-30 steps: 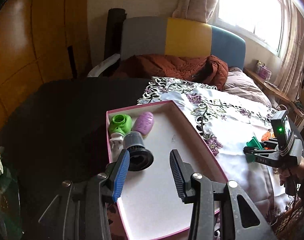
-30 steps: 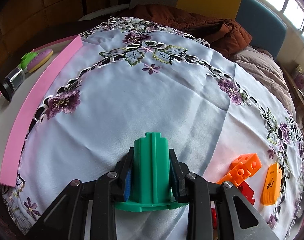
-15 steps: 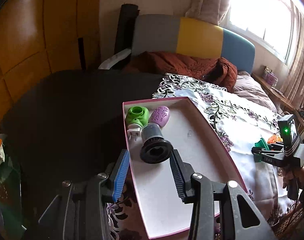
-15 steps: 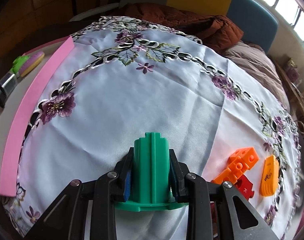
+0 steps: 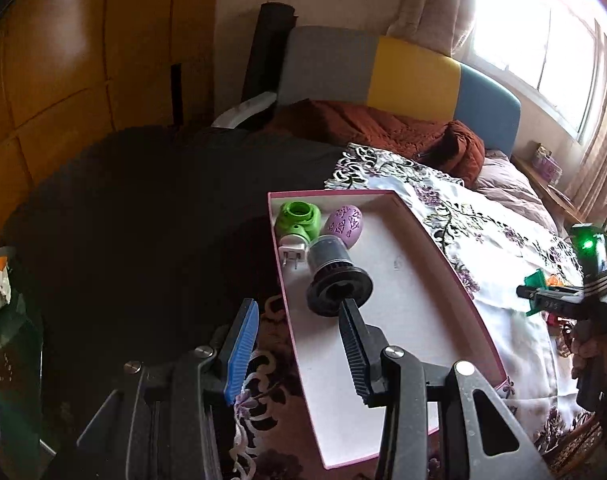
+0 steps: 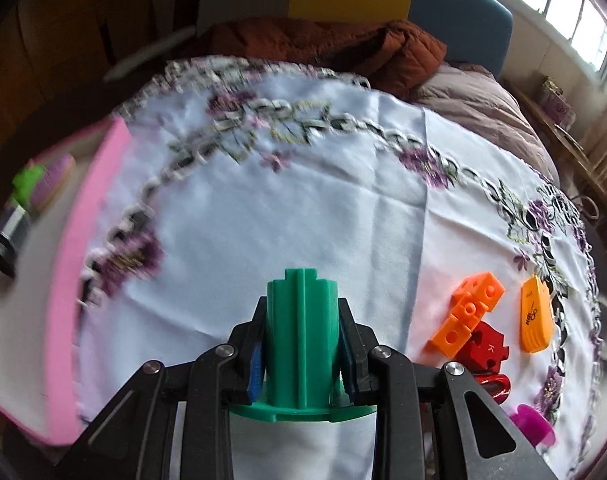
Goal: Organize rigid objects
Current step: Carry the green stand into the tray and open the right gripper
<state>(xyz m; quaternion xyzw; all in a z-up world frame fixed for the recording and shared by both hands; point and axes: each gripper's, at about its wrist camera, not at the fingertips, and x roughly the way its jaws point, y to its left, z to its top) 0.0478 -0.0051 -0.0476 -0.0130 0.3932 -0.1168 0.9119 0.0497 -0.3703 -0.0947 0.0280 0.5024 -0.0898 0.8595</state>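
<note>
My right gripper (image 6: pixel 301 344) is shut on a green plastic spool (image 6: pixel 301 320) and holds it above the white embroidered cloth (image 6: pixel 303 208); it also shows in the left wrist view (image 5: pixel 543 294). My left gripper (image 5: pixel 299 328) is open and empty, straddling the near left wall of the pink-edged box (image 5: pixel 443 248). In the box lie a black and grey cylinder (image 5: pixel 335 276), a purple egg-shaped object (image 5: pixel 345 226), a green ring piece (image 5: pixel 297 218) and a white plug (image 5: pixel 291 254). The box also shows at the left of the right wrist view (image 6: pixel 67 264).
Orange blocks (image 6: pixel 469 308), an orange flat tag (image 6: pixel 535 314), a red piece (image 6: pixel 483 350) and a magenta piece (image 6: pixel 531 422) lie on the cloth at the right. A rust-coloured jacket (image 5: pixel 383 132) lies against the headboard behind. A dark surface (image 5: pixel 143 220) spreads left of the box.
My left gripper has drawn back and to the left, from over the box floor to its left wall. My right gripper has risen and shifted with the green spool; its view is blurred.
</note>
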